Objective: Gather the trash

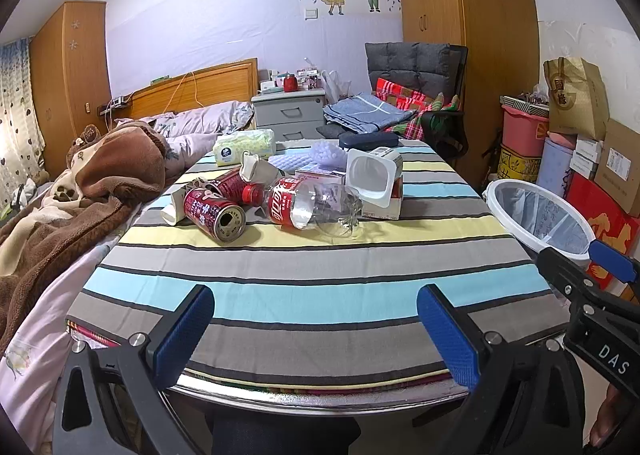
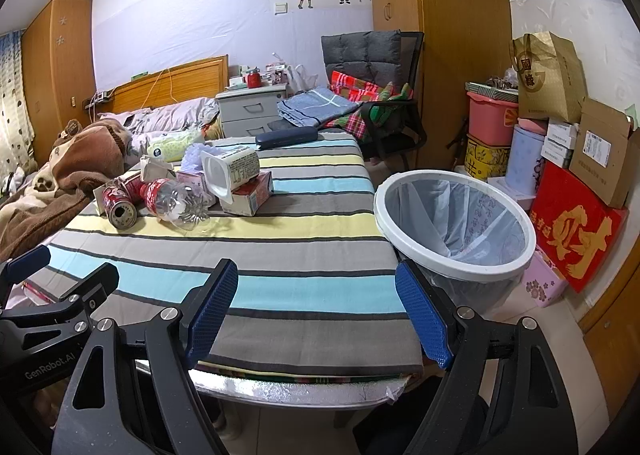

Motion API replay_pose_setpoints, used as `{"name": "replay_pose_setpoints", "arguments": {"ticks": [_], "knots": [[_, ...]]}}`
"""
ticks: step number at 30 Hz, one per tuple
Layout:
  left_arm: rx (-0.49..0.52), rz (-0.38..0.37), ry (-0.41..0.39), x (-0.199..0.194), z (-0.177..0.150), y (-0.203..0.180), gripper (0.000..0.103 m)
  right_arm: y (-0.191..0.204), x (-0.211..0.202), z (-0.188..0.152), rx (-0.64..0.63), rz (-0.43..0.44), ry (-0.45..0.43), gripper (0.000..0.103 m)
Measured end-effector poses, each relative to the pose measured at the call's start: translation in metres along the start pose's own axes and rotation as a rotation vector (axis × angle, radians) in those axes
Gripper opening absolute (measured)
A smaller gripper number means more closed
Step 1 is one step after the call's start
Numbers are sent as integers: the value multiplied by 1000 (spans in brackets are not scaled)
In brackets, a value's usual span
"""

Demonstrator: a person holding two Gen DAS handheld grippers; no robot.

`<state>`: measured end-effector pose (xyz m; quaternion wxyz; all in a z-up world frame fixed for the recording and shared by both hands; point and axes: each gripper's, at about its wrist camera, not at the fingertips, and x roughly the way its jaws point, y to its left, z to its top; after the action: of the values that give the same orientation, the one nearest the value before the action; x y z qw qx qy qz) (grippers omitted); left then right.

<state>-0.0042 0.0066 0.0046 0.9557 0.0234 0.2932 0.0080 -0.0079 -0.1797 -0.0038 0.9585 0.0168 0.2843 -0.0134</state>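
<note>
Trash lies at the far side of the striped table: a red can on its side, a clear plastic bottle with a red label, a white plastic cup on a small carton, and crumpled paper cups. The same pile shows in the right wrist view: can, bottle, white cup. A white bin with a clear liner stands right of the table. My left gripper and right gripper are open and empty above the table's near edge.
A tissue pack and a dark case lie at the table's far end. A bed with a brown blanket is on the left. A chair stands behind. Boxes and bags are stacked on the right.
</note>
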Motion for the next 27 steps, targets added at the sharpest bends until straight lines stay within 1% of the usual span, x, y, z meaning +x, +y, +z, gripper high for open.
{"name": "replay_pose_setpoints", "arguments": {"ticks": [18,27], "knots": [[-2,1,2,-1,4,6,102,0,-2,0,0,-5,-5,83],[0,0,2,-1,0,0,102,-1,-2,0,1,-5,-2,83]]}}
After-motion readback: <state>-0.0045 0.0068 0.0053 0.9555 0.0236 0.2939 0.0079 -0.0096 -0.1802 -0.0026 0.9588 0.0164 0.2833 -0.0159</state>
